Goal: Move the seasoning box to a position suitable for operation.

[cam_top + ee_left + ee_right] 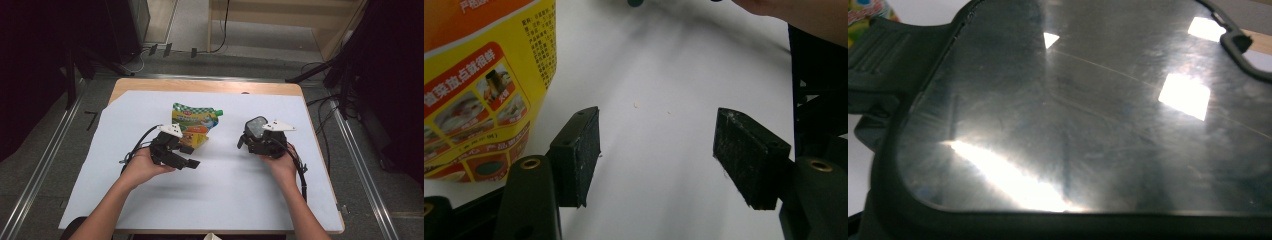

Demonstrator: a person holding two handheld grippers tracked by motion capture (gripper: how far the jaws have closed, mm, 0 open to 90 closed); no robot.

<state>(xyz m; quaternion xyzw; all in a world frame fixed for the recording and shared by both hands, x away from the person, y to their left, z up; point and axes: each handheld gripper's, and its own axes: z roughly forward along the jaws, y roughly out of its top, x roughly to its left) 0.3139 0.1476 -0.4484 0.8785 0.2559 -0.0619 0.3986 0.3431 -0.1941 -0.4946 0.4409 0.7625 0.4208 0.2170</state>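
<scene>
Bare sheet (220, 185) lies open between the grippers; pouch (192, 125) blocks beyond the left gripper (187, 159).

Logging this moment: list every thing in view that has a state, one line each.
Left gripper: jaws open, nothing between them, beside the pouch.
Right gripper: jaws hidden; open or shut cannot be told.
Spouted pouch: lying flat on the white sheet, ungripped.
Glossy black-rimmed panel: close before the right gripper's camera, reflecting lights.

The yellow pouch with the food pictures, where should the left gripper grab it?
Probably by the pouch's bottom edge, which lies flat on the white sheet nearest the left gripper. The jaws stand open beside that edge, so sliding sideways onto it seems easiest. The spout corner is farther off.
</scene>
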